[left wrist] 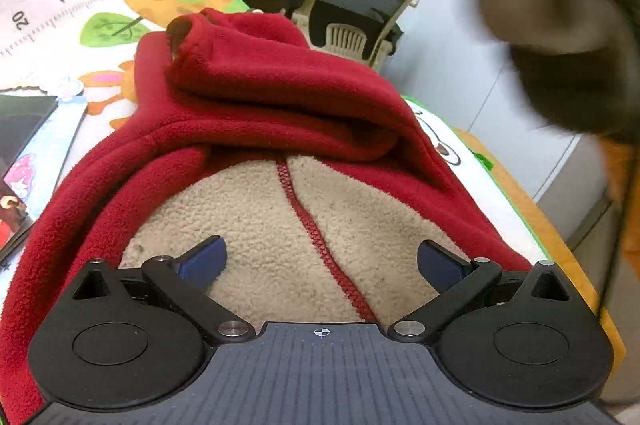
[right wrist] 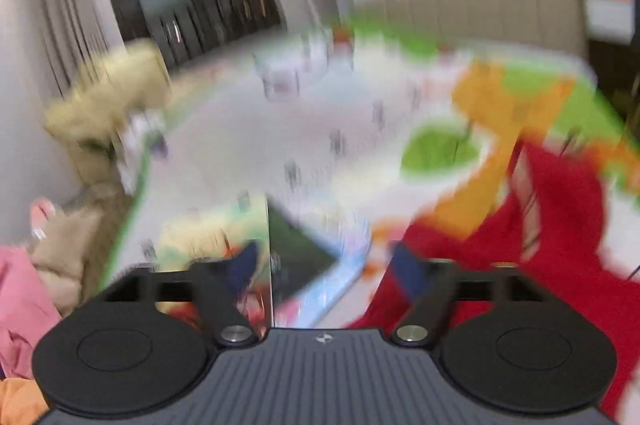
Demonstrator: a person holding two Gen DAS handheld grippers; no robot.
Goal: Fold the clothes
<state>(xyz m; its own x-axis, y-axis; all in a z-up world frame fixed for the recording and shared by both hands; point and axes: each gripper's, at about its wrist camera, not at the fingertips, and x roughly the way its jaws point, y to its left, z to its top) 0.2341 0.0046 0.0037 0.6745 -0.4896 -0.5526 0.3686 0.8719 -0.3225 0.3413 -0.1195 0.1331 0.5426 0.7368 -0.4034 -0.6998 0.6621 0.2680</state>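
The red fleece jacket (left wrist: 256, 129) is heaped on the cartoon play mat (left wrist: 52, 5) — beige lining up, its zipper (left wrist: 320, 237) running away from the left gripper (left wrist: 320, 261), which is spread wide above it. The right gripper (right wrist: 326, 267) — also parted, empty — is seen left of the jacket.

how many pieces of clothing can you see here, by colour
red fleece, beige lining: 1
pink garment: 1
beige or tan garments, too blurred to separate: at least 1
orange cloth, barely in view: 1
total: at least 4

The left gripper and right gripper are both open.
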